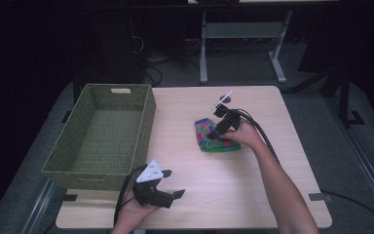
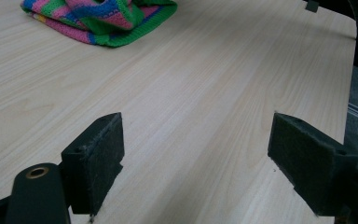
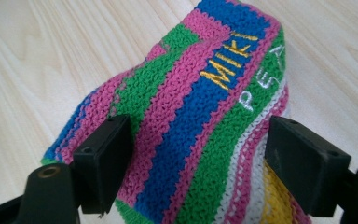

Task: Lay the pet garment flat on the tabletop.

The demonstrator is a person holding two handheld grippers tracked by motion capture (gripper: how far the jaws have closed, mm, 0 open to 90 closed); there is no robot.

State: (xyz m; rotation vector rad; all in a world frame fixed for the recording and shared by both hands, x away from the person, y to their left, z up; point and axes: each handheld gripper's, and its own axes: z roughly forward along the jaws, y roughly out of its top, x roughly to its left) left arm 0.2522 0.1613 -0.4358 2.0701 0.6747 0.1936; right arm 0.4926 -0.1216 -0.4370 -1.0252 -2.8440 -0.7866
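A knitted cloth (image 1: 213, 140) striped in pink, green and blue lies bunched near the middle of the wooden table (image 1: 253, 185). My right gripper (image 1: 215, 130) comes down on it from the right and is open. In the right gripper view its jaws straddle a raised fold of the cloth (image 3: 200, 116), which carries stitched letters, with my right gripper (image 3: 198, 158) wide around it. My left gripper (image 1: 174, 183) hovers near the table's front edge, open and empty. The left gripper view has my left gripper (image 2: 196, 149) over bare wood, with the cloth (image 2: 102, 18) far ahead.
A green woven basket (image 1: 146, 122) stands on the table's left side, and I see nothing inside it. A small white and black object (image 1: 222, 101) sits behind the cloth. Table legs and cables lie on the dark floor beyond the far edge.
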